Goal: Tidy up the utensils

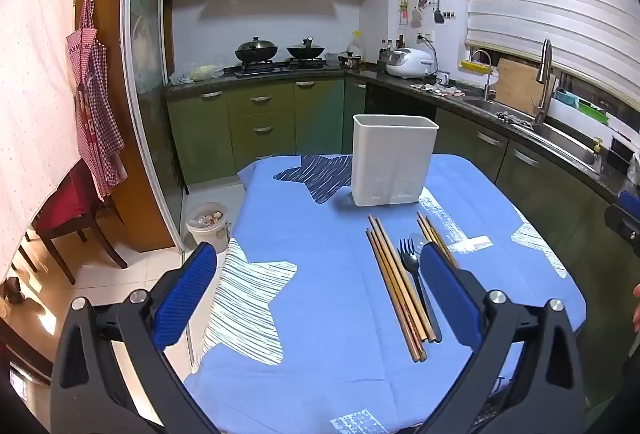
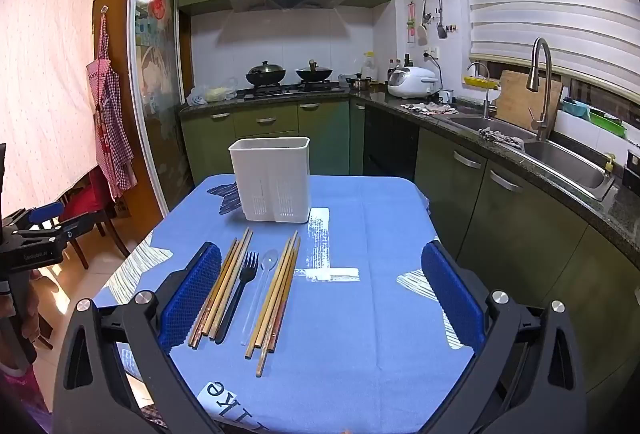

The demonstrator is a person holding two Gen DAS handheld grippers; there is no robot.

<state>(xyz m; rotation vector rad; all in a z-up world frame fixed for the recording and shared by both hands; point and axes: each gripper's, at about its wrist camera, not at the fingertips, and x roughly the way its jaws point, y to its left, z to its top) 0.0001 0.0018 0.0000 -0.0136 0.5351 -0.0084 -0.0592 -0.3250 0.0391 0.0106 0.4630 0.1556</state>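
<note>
A white utensil holder (image 1: 392, 159) stands upright at the far side of the blue-clothed table (image 1: 320, 314); it also shows in the right wrist view (image 2: 274, 179). In front of it lie two bundles of wooden chopsticks (image 2: 222, 290) (image 2: 276, 298), a black plastic fork (image 2: 240, 286) and a clear plastic spoon (image 2: 262, 286). In the left wrist view the left chopstick bundle (image 1: 396, 286) and the fork (image 1: 416, 274) lie by my right finger. My left gripper (image 1: 318, 290) is open and empty above the table. My right gripper (image 2: 322, 290) is open and empty above the utensils.
Green kitchen cabinets and a counter with sink (image 2: 560, 157) run along the right. A stove with woks (image 2: 288, 75) is at the back. A bin (image 1: 208, 224) and a chair (image 1: 72, 222) stand on the floor left of the table.
</note>
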